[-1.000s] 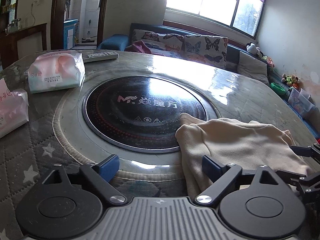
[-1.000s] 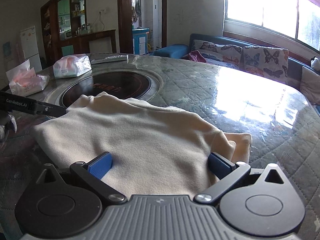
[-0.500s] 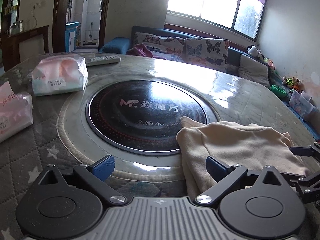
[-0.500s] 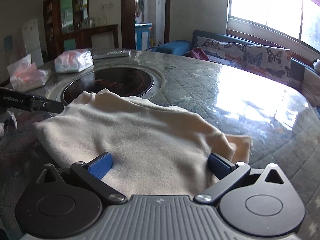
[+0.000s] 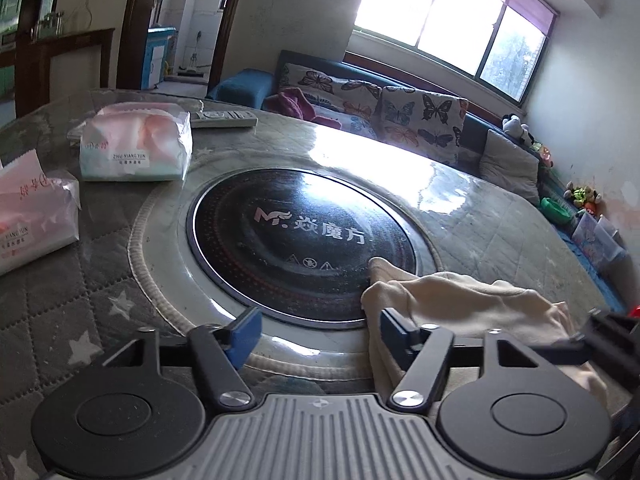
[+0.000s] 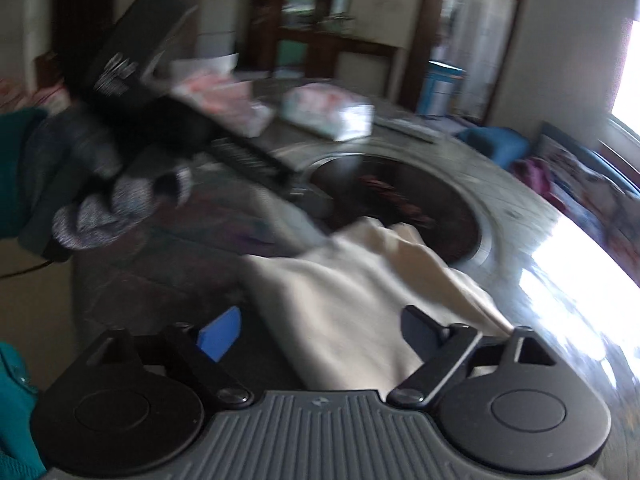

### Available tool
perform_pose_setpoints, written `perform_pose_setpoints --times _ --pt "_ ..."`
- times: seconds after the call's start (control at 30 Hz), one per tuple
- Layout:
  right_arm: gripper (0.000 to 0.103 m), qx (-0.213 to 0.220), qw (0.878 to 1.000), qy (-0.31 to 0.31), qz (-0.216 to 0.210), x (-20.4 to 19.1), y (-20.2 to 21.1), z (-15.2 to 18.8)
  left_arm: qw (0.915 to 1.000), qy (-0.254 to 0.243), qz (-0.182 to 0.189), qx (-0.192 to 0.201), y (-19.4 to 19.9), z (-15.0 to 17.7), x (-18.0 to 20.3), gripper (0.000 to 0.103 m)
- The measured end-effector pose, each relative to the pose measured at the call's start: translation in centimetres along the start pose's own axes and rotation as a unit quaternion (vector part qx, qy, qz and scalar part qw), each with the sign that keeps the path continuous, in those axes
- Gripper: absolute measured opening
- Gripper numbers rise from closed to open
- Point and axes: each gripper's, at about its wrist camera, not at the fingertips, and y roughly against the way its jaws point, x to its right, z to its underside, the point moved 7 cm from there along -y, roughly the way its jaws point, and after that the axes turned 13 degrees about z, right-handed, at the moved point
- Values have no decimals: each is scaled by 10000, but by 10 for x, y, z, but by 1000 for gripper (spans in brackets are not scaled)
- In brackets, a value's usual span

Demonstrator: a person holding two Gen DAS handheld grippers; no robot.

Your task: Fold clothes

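The cloth (image 5: 472,308), a cream garment, lies bunched on the counter (image 5: 460,216) at the near right of the left wrist view, one corner reaching onto the black round hob (image 5: 300,240) set in the counter's middle. The left gripper (image 5: 316,330) stands wide apart and holds nothing; its right finger (image 5: 394,330) sits just at the cloth's left edge, its left finger over bare counter. Two tissue packs (image 5: 134,148) lie at the far left, with a remote control (image 5: 224,118) just behind the farther one. A sofa (image 5: 380,100) with butterfly cushions stands beyond the counter under the window.

The right wrist view is blurred. The cloth (image 6: 360,296) lies between the spread fingers of the right gripper (image 6: 320,334), which grips nothing. The hob (image 6: 400,204) is just beyond the cloth, and the other gripper (image 6: 132,80) hangs at the far left.
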Motion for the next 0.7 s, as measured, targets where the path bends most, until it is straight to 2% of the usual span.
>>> perform_pose_setpoints --times 0.1,0.2,0.23,0.27,0.37,0.57,0.7 --pt "54 2 9991 422 -104 -18 -7 -6 9998 134 140 -65 -2 0 2 53" --pt "41 -119 9978 642 -108 -26 -17 -6 9989 355 281 -141 -4 1 3 53" --pt "39 -129 9977 666 -89 -26 -19 -5 9984 441 329 -160 -4 2 3 53" --pt "32 -135 9976 675 -73 -26 -19 -4 9978 529 369 -174 -4 2 3 55" --pt "19 -92 9993 328 -120 -17 -15 -7 9941 859 628 -215 -4 2 4 57" --pt "15 87 9997 -189 -122 -1 -4 -13 9777 1782 1095 -204 -4 -3 6 70" --pt "14 177 9990 -398 -100 9 3 -18 9660 2291 1179 -212 -10 -5 4 70"
